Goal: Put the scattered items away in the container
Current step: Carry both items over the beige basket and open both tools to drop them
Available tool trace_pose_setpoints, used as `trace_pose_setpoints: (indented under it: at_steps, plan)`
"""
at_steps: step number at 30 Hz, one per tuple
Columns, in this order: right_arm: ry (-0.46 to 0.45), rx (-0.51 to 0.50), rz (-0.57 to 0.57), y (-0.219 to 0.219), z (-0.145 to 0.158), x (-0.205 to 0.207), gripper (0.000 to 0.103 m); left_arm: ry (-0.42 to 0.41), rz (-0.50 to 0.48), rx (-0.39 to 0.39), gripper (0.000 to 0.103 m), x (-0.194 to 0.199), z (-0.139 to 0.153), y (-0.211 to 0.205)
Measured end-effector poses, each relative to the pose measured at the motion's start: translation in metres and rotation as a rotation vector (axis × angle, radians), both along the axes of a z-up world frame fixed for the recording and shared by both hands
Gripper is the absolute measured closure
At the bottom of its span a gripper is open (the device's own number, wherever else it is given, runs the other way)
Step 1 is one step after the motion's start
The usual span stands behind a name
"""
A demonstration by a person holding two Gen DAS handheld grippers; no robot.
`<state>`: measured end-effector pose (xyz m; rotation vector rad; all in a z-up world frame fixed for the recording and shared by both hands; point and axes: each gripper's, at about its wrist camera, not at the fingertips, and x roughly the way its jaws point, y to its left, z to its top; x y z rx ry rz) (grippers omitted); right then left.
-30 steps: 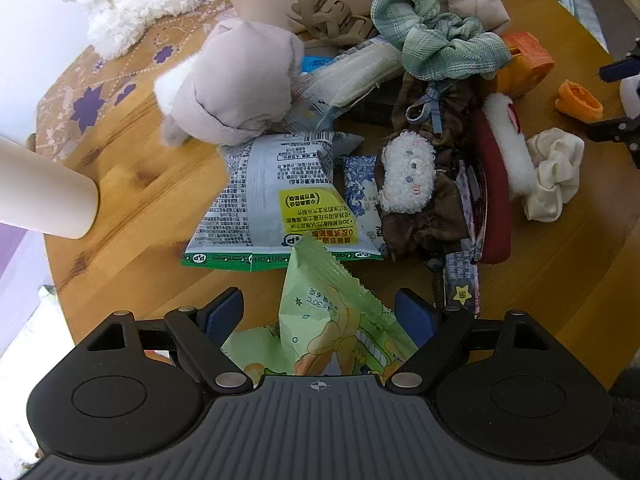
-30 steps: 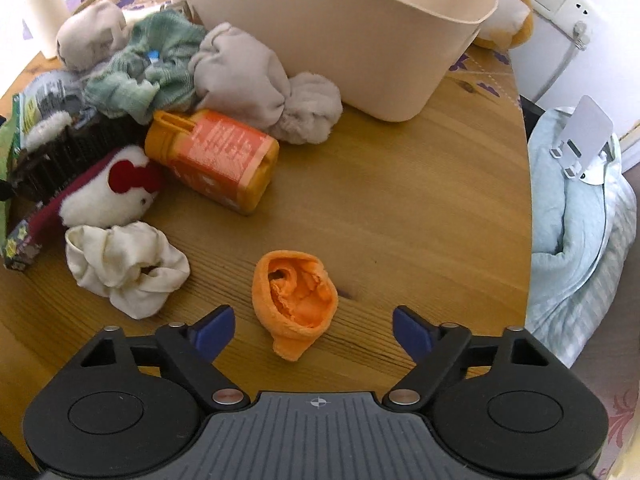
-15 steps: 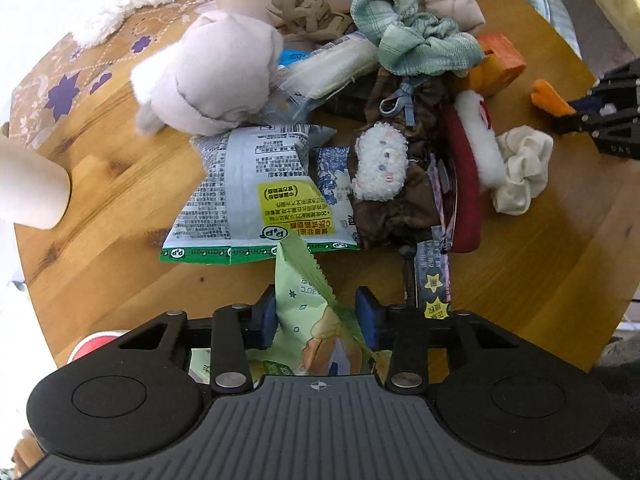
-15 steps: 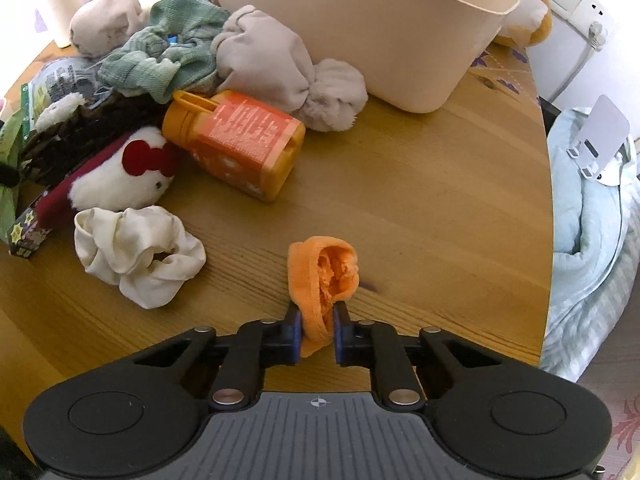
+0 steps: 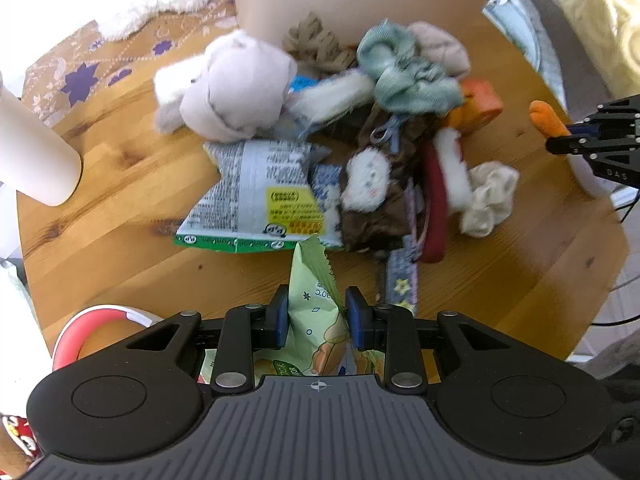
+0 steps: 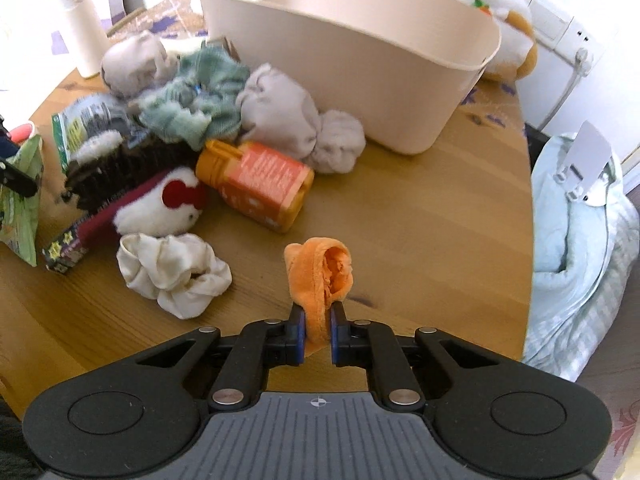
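Both grabs look solid: left gripper, jaws just closing, pinches the green snack packet; right gripper clamps the orange plush piece. Carry both clear over the beige tub's rim ahead before releasing.

Two steep, close wrist views, shared clutter

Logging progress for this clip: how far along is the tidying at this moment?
Early. No item can be seen in the beige tub. In hand: the right gripper is shut on an orange cloth piece, and the left gripper pinches a green snack packet. Left: the orange bottle, cream scrunchie and the pile.
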<state>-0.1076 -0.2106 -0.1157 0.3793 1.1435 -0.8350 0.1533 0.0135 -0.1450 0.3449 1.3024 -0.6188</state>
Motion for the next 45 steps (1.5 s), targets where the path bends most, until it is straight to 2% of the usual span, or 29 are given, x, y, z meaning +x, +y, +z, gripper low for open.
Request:
trace_pose_setpoints:
  at_steps: [8,16,22,26,31,33,37,40,44,45]
  plan:
    - [-0.022,-0.09,0.017,-0.02,0.032,0.003,0.092,-0.122,-0.033,-0.103,0.074,0.016,0.053,-0.014]
    - [-0.076,-0.182,0.038,-0.048,0.067,0.009,0.092,-0.24,-0.077,-0.183,0.074,0.06,0.101,-0.058]
    - [-0.107,-0.258,0.055,-0.076,0.094,0.019,0.092,-0.327,-0.1,-0.216,0.074,0.102,0.123,-0.097]
    - [-0.113,-0.305,0.054,-0.097,0.103,0.025,0.092,-0.354,-0.094,-0.242,0.074,0.128,0.125,-0.119]
    - [-0.134,-0.295,0.024,-0.13,0.104,0.029,0.092,-0.379,-0.048,-0.248,0.074,0.16,0.116,-0.145]
    - [-0.135,-0.289,0.013,-0.142,0.101,0.033,0.091,-0.385,-0.022,-0.222,0.074,0.171,0.112,-0.157]
    - [-0.131,-0.278,-0.013,-0.166,0.09,0.043,0.091,-0.373,-0.027,-0.216,0.074,0.182,0.101,-0.178]
    - [-0.13,-0.243,-0.037,-0.182,0.08,0.051,0.09,-0.369,-0.026,-0.182,0.073,0.189,0.087,-0.193]
    - [-0.089,-0.201,-0.049,-0.195,0.062,0.06,0.087,-0.377,-0.041,-0.153,0.072,0.19,0.074,-0.203]
    - [-0.083,-0.187,-0.059,-0.198,0.057,0.06,0.079,-0.378,-0.043,-0.152,0.071,0.19,0.073,-0.204]
